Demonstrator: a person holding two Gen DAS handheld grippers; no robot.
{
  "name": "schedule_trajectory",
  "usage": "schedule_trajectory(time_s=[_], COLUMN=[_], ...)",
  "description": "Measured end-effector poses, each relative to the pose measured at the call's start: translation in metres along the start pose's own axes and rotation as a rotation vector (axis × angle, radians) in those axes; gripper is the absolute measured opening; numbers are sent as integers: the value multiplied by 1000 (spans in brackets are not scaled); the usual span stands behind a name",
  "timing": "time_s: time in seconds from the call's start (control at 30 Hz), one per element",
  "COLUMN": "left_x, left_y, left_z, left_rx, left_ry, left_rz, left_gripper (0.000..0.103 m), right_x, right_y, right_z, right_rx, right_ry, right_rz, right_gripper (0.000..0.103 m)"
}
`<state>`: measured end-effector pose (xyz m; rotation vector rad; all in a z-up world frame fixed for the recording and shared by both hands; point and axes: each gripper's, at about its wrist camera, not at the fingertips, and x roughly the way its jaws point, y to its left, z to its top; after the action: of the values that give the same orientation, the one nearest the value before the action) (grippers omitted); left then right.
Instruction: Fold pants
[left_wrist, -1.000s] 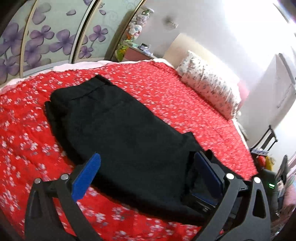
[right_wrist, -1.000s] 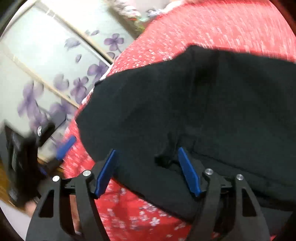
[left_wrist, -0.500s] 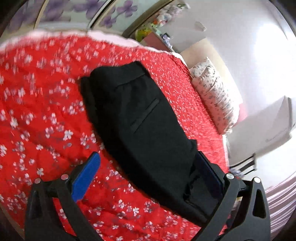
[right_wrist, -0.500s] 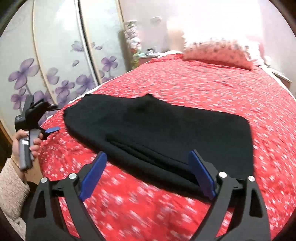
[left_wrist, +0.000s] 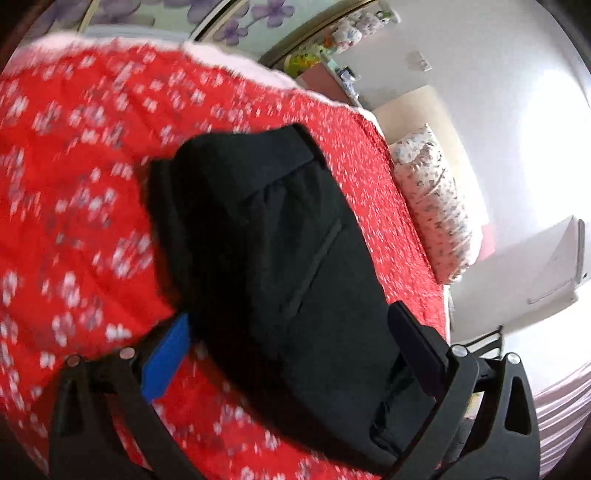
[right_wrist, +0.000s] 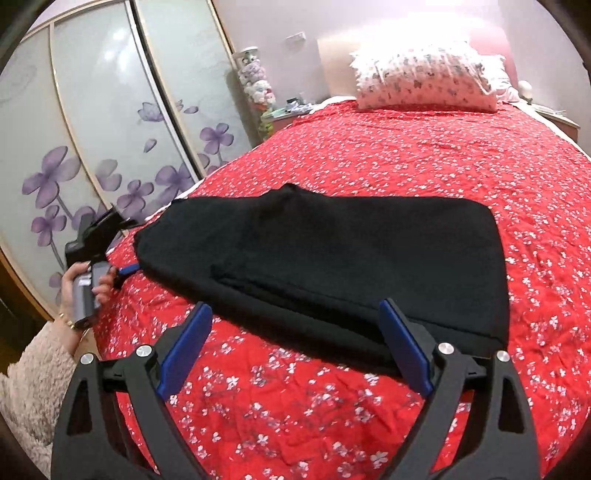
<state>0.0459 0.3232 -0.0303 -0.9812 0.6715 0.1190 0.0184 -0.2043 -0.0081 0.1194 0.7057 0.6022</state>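
Lying folded on the red bedspread (right_wrist: 406, 155), black pants (right_wrist: 332, 251) sit before my left gripper (left_wrist: 291, 354) and right gripper (right_wrist: 295, 347), jaws wide, empty; grabbing one layer risks undoing the fold

Fuzzy cream sleeve (right_wrist: 33, 380), gold bracelet (right_wrist: 68, 322)

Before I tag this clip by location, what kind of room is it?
Most likely a home bedroom: a bed under a red floral bedspread, a floral pillow at its head, sliding wardrobe doors alongside. Black pants lie on the bed.
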Motion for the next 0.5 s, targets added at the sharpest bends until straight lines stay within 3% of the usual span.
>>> schedule_trajectory(time_s=[0.27, 0.4, 0.5], left_x=[-11, -2, 15], left_y=[-7, -16, -9], left_z=[12, 14, 18], left_rx=[-5, 29, 1], left_ry=[-107, -109, -77], left_rz=[-128, -94, -41], left_gripper=[98, 92, 75], right_x=[13, 18, 20], right_y=[-4, -7, -2], right_z=[-7, -9, -13], right_rx=[24, 46, 36], right_ry=[46, 67, 73], right_rz=[1, 7, -1], right_gripper=[93, 93, 93])
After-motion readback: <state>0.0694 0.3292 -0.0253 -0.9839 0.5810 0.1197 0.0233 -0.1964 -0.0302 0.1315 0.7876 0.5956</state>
